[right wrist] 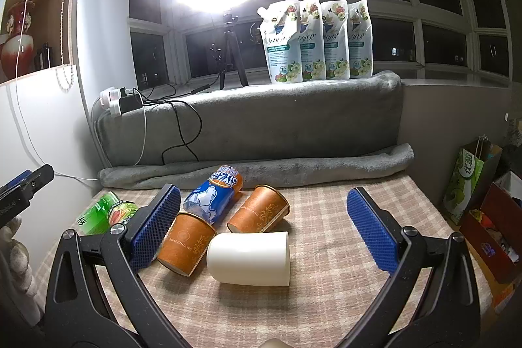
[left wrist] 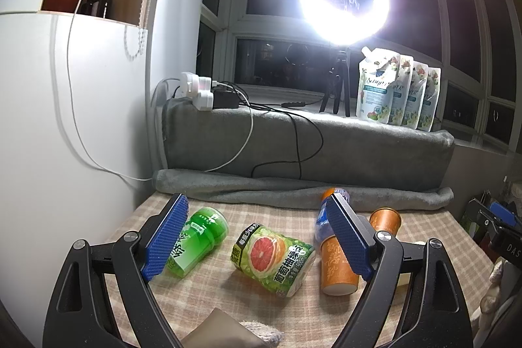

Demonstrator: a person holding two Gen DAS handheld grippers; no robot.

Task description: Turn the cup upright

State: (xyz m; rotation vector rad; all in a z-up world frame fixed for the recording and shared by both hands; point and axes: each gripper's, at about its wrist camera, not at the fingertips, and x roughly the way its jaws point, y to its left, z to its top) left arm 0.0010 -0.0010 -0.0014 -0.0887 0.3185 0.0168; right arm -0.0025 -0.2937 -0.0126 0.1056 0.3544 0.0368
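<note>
Both grippers, left gripper (left wrist: 257, 207) and right gripper (right wrist: 262, 198), hover spread above cups.

Both the left gripper (left wrist: 257, 234) and the right gripper (right wrist: 264, 227) have glossy black plastic arms with triangular cut-outs and round silver screws at the joints. Their fingers (left wrist: 168, 237) carry long blue pads (right wrist: 372, 230) with a fine ribbed grid texture.

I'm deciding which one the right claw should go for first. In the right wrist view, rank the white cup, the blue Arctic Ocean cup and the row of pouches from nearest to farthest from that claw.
1. White cup: lying on its side between the right claw's open fingers.
2. Blue Arctic Ocean cup: on its side, farther back and left.
3. Pouches: upright on the ledge by the window.
</note>
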